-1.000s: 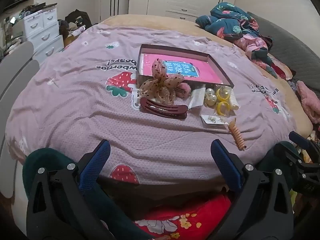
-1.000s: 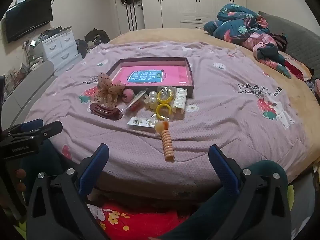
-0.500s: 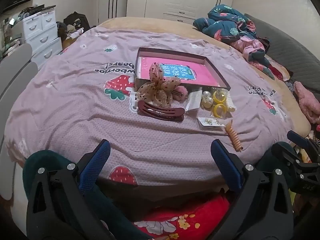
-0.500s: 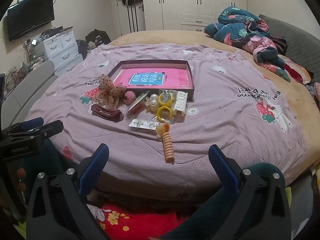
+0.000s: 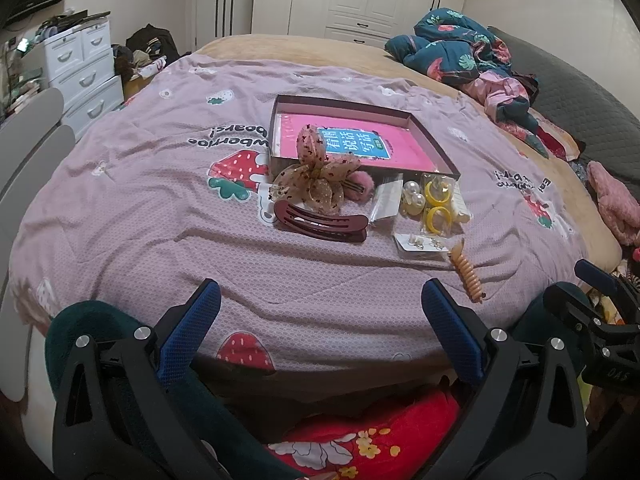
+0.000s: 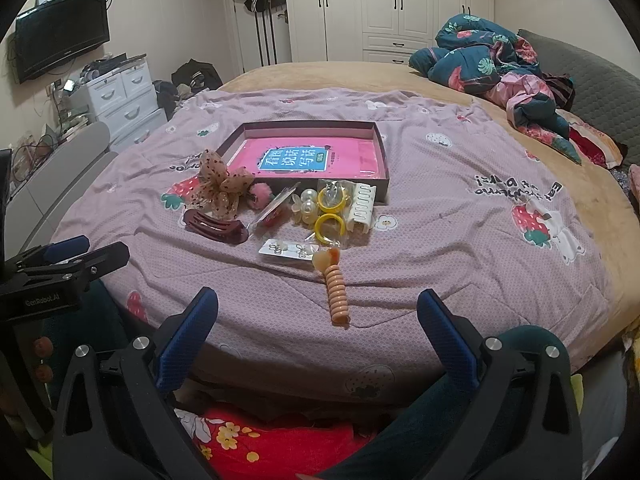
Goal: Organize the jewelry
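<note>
A shallow dark box (image 5: 434, 148) (image 6: 382, 148) with a pink book inside lies on the purple bedspread. In front of it lie a dotted organza bow (image 5: 316, 184) (image 6: 218, 186), a maroon hair clip (image 5: 320, 222) (image 6: 214, 228), a pink pom-pom (image 5: 360, 186), pearl pieces (image 5: 414, 196), yellow rings in a bag (image 5: 438, 208) (image 6: 330, 212), a white claw clip (image 6: 362, 208), an earring card (image 5: 424, 243) (image 6: 286, 250) and an orange spiral hair tie (image 5: 468, 276) (image 6: 336, 286). My left gripper (image 5: 320, 312) and right gripper (image 6: 318, 316) are both open and empty at the bed's near edge.
A heap of floral bedding (image 6: 500, 68) lies at the far right of the bed. White drawers (image 6: 120, 96) and a wall television (image 6: 60, 34) stand at the left. Wardrobes (image 6: 392, 8) line the back wall.
Both grippers have pulled back and risen slightly, so the items look smaller and farther. Both stay open. Nothing on the bed has moved.
</note>
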### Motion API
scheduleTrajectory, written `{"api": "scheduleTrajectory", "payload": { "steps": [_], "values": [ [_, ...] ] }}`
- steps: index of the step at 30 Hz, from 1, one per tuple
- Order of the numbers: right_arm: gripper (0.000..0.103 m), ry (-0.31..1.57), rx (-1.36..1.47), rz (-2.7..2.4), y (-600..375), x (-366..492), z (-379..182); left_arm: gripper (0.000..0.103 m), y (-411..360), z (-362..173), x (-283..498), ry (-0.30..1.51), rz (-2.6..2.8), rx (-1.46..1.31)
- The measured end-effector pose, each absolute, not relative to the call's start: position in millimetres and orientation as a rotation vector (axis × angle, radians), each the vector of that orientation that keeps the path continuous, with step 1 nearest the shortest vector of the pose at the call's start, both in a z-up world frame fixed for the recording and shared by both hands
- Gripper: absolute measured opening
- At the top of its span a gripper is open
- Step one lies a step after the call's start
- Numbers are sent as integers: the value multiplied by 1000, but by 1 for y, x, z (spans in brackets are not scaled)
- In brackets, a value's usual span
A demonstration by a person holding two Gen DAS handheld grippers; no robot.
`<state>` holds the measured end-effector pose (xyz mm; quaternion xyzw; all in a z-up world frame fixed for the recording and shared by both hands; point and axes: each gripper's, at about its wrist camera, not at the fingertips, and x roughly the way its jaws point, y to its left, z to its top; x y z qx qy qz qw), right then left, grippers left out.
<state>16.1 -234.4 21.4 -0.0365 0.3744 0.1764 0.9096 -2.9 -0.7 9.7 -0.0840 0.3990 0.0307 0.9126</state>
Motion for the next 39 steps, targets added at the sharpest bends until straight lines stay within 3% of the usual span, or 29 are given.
{"api": "scheduleTrajectory", "payload": {
  "steps": [39],
  "values": [
    [99, 768, -71, 365, -235, 15, 22, 94, -4, 9, -4, 818, 64, -166]
  ]
}}
